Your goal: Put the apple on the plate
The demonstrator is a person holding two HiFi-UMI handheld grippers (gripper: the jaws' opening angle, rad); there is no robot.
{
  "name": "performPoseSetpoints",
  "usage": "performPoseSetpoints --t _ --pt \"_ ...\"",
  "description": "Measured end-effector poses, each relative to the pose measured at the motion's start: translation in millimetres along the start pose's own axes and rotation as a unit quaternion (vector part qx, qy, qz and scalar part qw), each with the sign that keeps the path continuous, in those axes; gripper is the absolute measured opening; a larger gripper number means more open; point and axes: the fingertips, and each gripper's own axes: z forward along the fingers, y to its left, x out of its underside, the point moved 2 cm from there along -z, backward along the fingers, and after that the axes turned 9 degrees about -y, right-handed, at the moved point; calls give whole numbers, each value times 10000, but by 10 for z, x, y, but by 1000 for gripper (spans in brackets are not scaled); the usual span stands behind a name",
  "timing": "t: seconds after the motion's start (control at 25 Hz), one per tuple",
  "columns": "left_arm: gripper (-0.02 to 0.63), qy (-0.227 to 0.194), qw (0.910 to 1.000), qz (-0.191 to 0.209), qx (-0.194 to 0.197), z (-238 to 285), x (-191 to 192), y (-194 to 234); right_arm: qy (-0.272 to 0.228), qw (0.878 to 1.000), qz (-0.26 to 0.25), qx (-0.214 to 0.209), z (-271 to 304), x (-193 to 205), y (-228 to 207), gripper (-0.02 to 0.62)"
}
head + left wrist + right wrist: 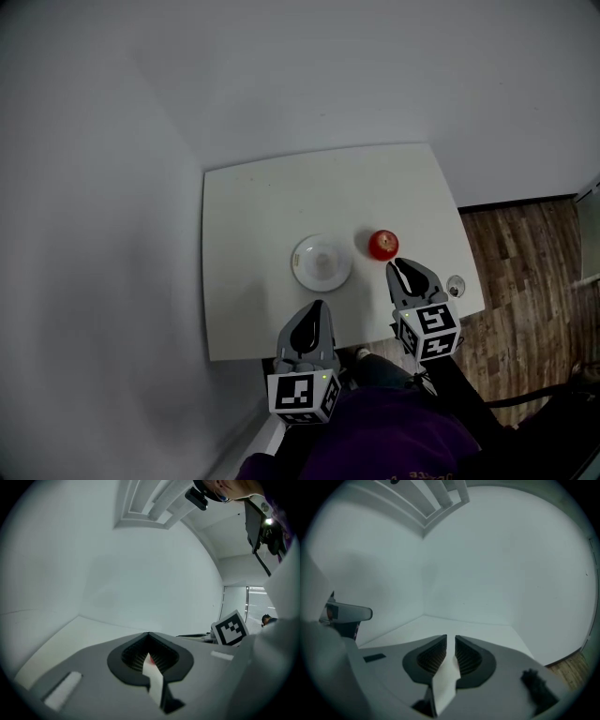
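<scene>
The round red apple [382, 245] sits on the white bench [253, 206], just right of the round white plate [322, 262]. It is not picked up yet. The right gripper [405, 269] hovers right of the plate too, close to the apple. Its jaws are a crack apart and empty, likely ready to grab. The left gripper [315, 311], on the near side of the plate, is closed on nothing.

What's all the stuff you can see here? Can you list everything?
table: one, white, in a corner
walls: two, pale grey, behind and left of the table
plate: one, white, empty, middle of the table
apple: one, red, on the table right of the plate, not touching it
small round thing: one, shiny, at the table's right edge; too small to name
floor: brown wood, right of the table
top: purple, on the person, bottom of the view
left gripper: grey, by the table's front edge, jaws shut, empty
right gripper: grey, just in front of the apple, jaws slightly apart, empty
</scene>
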Motion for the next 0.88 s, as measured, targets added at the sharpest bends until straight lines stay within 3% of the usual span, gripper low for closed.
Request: performPoseSetpoints --t 0.44,0.88 --pt "8 61 9997 3 -248 230 43 -84 298 9988 -286 -261 296 116 -277 46" --pt "8 128 9989 29 -451 321 70 33 790 9945 -549 -420 670 473 -354 48"
